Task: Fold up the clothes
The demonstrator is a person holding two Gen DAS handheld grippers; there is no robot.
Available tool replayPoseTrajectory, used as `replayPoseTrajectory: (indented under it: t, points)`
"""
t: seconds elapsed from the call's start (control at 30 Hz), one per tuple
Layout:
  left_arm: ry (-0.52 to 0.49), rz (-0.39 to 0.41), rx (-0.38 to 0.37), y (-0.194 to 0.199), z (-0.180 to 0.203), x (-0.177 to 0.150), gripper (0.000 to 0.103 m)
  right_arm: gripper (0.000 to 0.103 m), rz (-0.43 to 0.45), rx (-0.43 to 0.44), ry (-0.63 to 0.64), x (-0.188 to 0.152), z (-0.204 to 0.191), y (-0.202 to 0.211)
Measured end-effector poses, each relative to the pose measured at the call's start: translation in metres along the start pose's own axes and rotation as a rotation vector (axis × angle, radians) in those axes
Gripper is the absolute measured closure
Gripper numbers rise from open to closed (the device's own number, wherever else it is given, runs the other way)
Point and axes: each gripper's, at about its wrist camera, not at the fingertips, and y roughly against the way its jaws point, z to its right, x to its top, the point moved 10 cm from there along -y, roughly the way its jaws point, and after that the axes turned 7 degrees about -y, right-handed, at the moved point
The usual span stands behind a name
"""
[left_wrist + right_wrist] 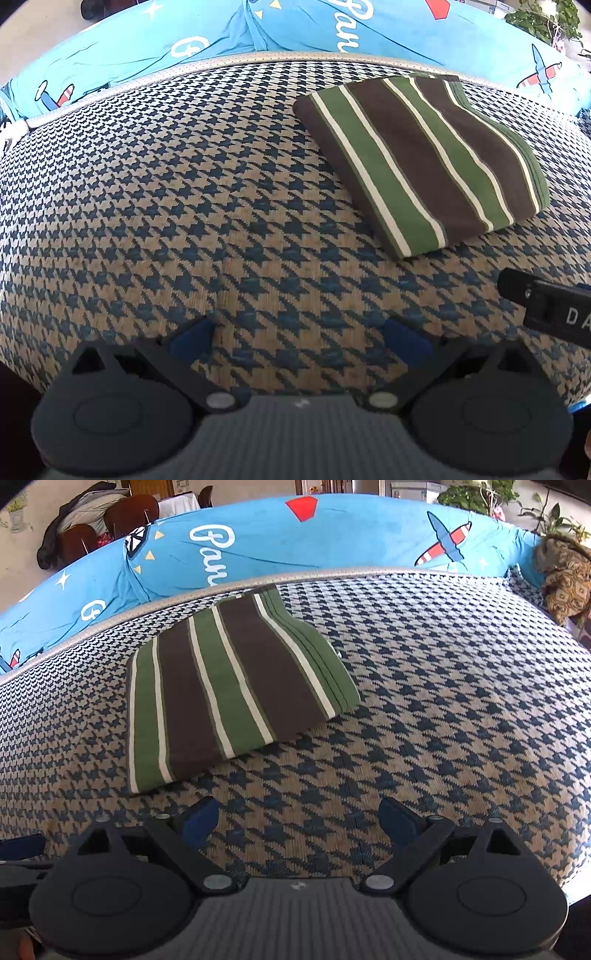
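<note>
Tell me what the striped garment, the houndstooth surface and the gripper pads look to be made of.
Striped garment: soft knit, probably cotton jersey; matte, folds flat with layered edges showing.
Houndstooth surface: coarse woven upholstery fabric; visible ribbed weave, matte.
Blue pads on the left gripper and right gripper: smooth moulded plastic or rubber, can't tell which; slight sheen. Both grippers are open and empty.

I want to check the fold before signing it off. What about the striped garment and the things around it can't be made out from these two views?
- Striped garment: both views show only its top face; the layers and underside are hidden by the fold itself.
- Blue printed cloth: its lettering is cut off by the left wrist view's top edge.
- Right gripper: in the left wrist view the right edge cuts it off.
- Houndstooth surface: its near edge is hidden behind the gripper body.
</note>
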Motion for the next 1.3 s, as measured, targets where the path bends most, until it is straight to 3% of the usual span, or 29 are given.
replayPoseTrajectory:
  t: [0.27, 0.97, 1.3]
  points:
    - [-0.012, -0.004, 0.006, 0.000, 0.008, -0.003, 0.000, 0.000, -0.041, 0.005, -0.004, -0.004, 0.001, -0.002]
    - [-0.025, -0.033, 0.006, -0.027, 0.009, 0.033, 0.000, 0.000, -0.087, -0.060, 0.027, -0.005, 0.002, -0.004]
    - [-0.015, -0.030, 0.009, -0.024, 0.005, 0.024, 0.000, 0.000, -0.112, -0.075, 0.036, -0.001, 0.002, -0.008]
